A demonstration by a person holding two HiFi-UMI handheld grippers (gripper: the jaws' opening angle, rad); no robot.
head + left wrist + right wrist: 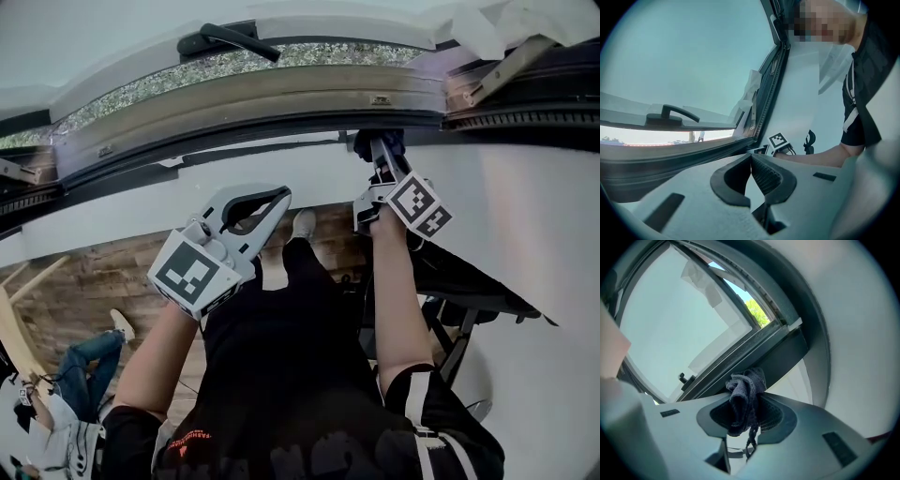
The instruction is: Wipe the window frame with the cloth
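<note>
**A:** Anyone see where the cloth (373, 142) is? In the head view it's just a dark lump at the tip of the right gripper (379, 155), up on the far side by the window frame (281, 94), a bit right of the middle.

**B:** The right gripper view sorts that out. The jaws are clamped on it. It's a bunched grey-blue knit wad poking out past the tips, with a loose thread hanging down between them. The top of it sits over the frame's dark lower bar, but I can't swear it's actually touching. You also get green foliage (757, 310) through the gap at the far end. The head view only shows that as a speckled strip.

**A:** And the left gripper (278, 197)?

**B:** The head view has it lower and to the left, off the frame. Its own view shows the jaw tips pinched together with nothing in them, just an oval hole behind. That view also catches the right gripper's marker cube (777, 139) and the person's forearm (811, 158) off to the right, plus the black handle (670, 115) on the sash at left.

**A:** Only the head view gets the wooden floor (94, 272) down near the person.
</note>
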